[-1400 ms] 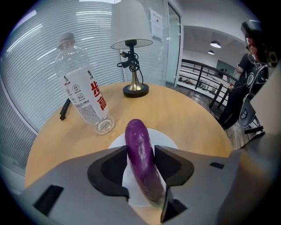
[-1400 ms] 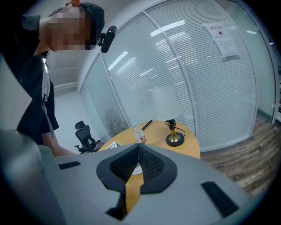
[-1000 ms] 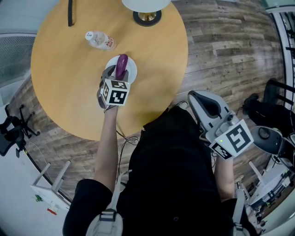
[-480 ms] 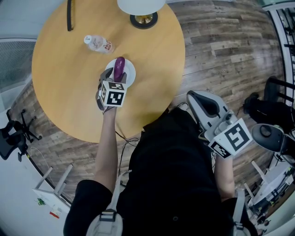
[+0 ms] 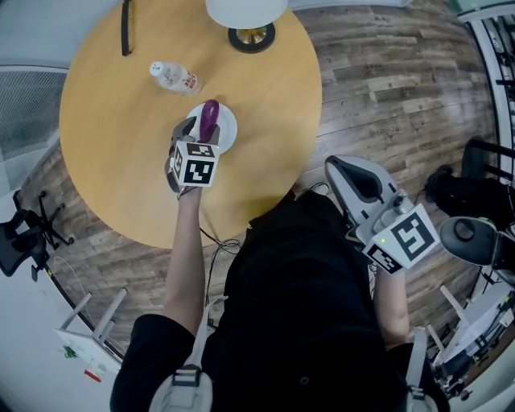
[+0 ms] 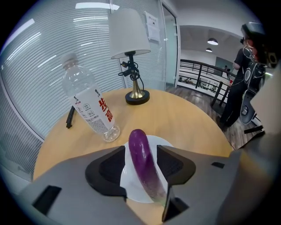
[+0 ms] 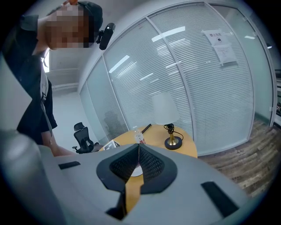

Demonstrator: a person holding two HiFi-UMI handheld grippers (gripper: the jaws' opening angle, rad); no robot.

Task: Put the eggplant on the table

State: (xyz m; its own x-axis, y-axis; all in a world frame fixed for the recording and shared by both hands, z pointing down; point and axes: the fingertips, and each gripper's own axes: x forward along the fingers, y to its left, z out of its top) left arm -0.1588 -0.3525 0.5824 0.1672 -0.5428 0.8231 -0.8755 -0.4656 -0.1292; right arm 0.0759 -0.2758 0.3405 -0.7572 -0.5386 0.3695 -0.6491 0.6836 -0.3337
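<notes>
A purple eggplant [image 5: 209, 118] lies on a small white plate [image 5: 228, 129] on the round wooden table [image 5: 121, 153]. My left gripper [image 5: 203, 133] points down over the plate, open, with a jaw on either side of the eggplant [image 6: 142, 162]. A sliver of white plate [image 6: 166, 142] shows between each pad and the eggplant, so neither pad presses on it. My right gripper [image 5: 344, 166] hangs off the table at the person's right side, shut with nothing in it; in the right gripper view its pads [image 7: 138, 147] meet at the tips.
A clear water bottle [image 5: 173, 76] lies just beyond the plate, seen close in the left gripper view [image 6: 90, 107]. A lamp [image 5: 249, 20] stands at the far edge. A black strip [image 5: 125, 28] lies at the far left. An office chair [image 5: 20, 233] stands on the floor at left.
</notes>
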